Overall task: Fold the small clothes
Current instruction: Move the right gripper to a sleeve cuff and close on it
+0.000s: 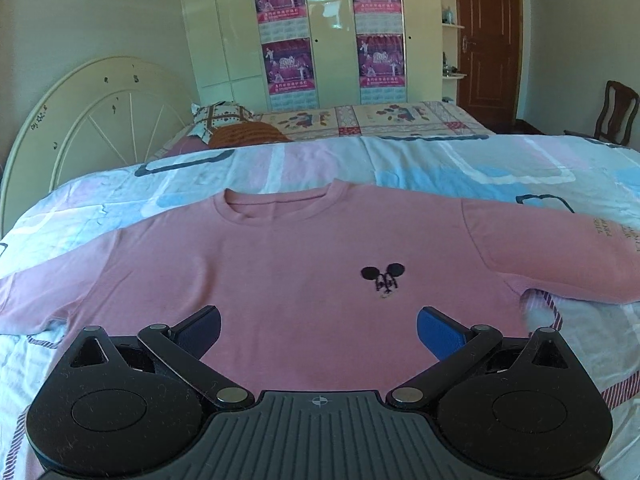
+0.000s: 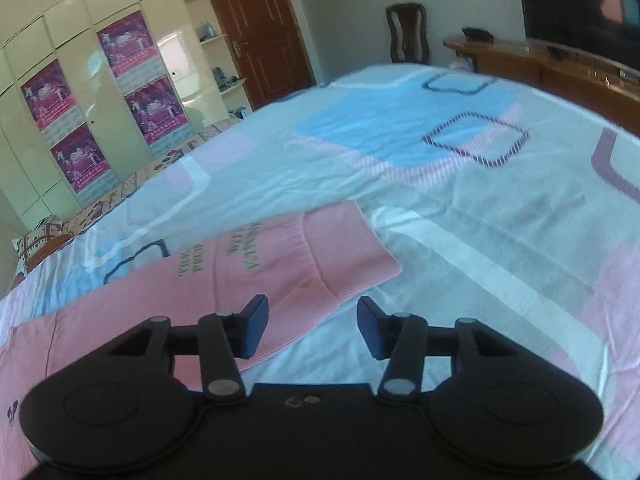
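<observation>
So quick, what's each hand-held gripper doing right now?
Left hand-held gripper: open, empty, over the pink shirt.
Right hand-held gripper: open, empty, by its sleeve.

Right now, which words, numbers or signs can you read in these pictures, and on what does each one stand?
Sleeve of the pink shirt: several lines of dark print, too blurred to read.
Shirt chest: a black mouse-head sign, no words.
Posters on the wardrobe: large "200" perhaps; other print too small to read.
Left gripper and right gripper: no words.

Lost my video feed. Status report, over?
Left gripper open above the pink sweatshirt. Right gripper open over its sleeve cuff. Sweatshirt flat on the bedspread, unfolded. Nothing in the way.
</observation>
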The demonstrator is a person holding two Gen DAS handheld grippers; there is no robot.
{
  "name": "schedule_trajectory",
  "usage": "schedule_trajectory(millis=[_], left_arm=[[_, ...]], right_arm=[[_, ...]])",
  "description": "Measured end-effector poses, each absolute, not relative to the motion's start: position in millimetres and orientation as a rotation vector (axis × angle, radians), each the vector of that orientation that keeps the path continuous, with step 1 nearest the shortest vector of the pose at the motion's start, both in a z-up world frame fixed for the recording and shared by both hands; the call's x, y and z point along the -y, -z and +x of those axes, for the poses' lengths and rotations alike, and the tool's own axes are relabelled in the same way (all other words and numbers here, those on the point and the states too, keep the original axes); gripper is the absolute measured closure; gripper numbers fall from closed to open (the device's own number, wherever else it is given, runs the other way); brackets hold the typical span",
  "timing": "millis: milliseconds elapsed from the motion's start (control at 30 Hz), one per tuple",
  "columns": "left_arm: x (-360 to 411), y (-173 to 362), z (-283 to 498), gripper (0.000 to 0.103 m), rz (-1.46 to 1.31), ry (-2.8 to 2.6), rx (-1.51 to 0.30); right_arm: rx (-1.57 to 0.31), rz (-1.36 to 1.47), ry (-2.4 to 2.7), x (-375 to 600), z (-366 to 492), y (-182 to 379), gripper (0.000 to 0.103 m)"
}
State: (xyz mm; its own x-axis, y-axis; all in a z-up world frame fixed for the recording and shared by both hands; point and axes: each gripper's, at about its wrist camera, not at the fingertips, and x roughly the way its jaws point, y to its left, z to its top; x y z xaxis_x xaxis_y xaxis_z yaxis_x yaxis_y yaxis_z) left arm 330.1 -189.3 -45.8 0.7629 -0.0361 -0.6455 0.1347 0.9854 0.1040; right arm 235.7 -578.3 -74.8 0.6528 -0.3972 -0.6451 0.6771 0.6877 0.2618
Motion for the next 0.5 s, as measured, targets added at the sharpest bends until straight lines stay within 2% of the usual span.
schedule_trajectory(millis=[200, 233, 300, 400, 500], left_arm=[[224.7, 52.8, 335.3, 0.000, 0.200, 0.103, -0.729], [226.7, 53.8, 335.8, 0.000, 0.201, 0.098, -0.736], [229.6, 55.3, 339.8, 0.000, 0.198, 0.083, -0.752], [233.8, 55.9, 346.2, 0.000, 0.200, 0.070, -0.758], [238.7, 56.5, 350.4, 0.000, 0.208, 0.062, -0.759]], right_arm=[[-0.537, 0.709, 0.594, 616.5, 240.0, 105.2, 0.058], [-0.526, 0.722, 0.586, 619.8, 241.5, 106.7, 0.061], [-0.531, 0.718, 0.569, 627.6, 248.3, 108.9, 0.096], [-0.555, 0.616, 0.537, 630.7, 260.9, 98.1, 0.096], [-0.464, 0.420, 0.460, 621.4, 263.1, 63.2, 0.096]])
